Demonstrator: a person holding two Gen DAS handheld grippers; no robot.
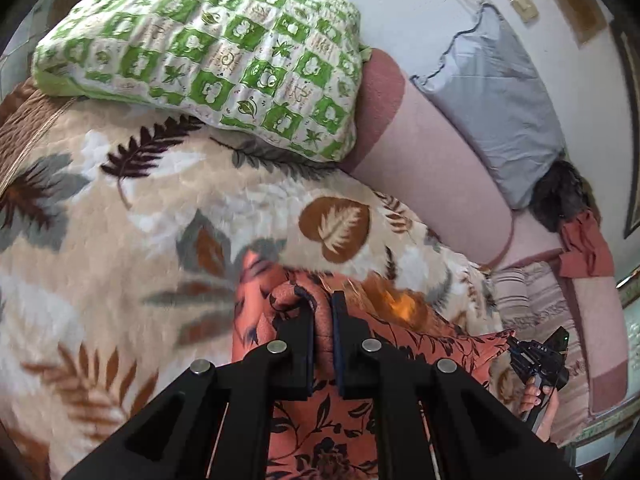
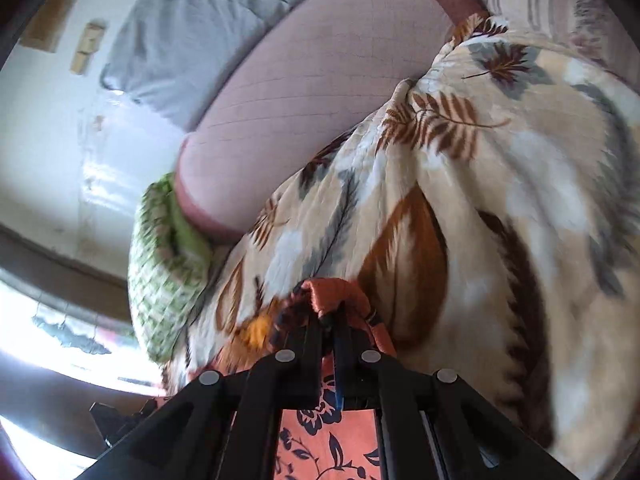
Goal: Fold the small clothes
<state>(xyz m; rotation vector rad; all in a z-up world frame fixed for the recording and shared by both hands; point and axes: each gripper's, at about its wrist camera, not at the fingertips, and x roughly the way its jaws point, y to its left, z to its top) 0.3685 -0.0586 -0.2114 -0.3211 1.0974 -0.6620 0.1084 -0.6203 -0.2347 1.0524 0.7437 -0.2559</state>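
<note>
An orange garment with a dark flower print point(image 1: 320, 420) hangs stretched between both grippers above a cream leaf-print blanket point(image 1: 132, 216). My left gripper point(image 1: 323, 300) is shut on one bunched edge of the cloth. In the left wrist view the garment runs right to a corner pinched by the other gripper point(image 1: 520, 350), with a hand under it. In the right wrist view my right gripper point(image 2: 330, 314) is shut on a folded-over edge of the same orange garment point(image 2: 324, 436). The blanket point(image 2: 500, 200) lies beyond it, blurred.
A green-and-white checked pillow point(image 1: 208, 52) lies at the head of the bed, seen blurred as the pillow point(image 2: 164, 268) in the right wrist view. A pink bolster point(image 1: 432, 168), a grey pillow point(image 1: 496, 116), a dark bundle and a reddish cloth point(image 1: 584, 244) line the wall side.
</note>
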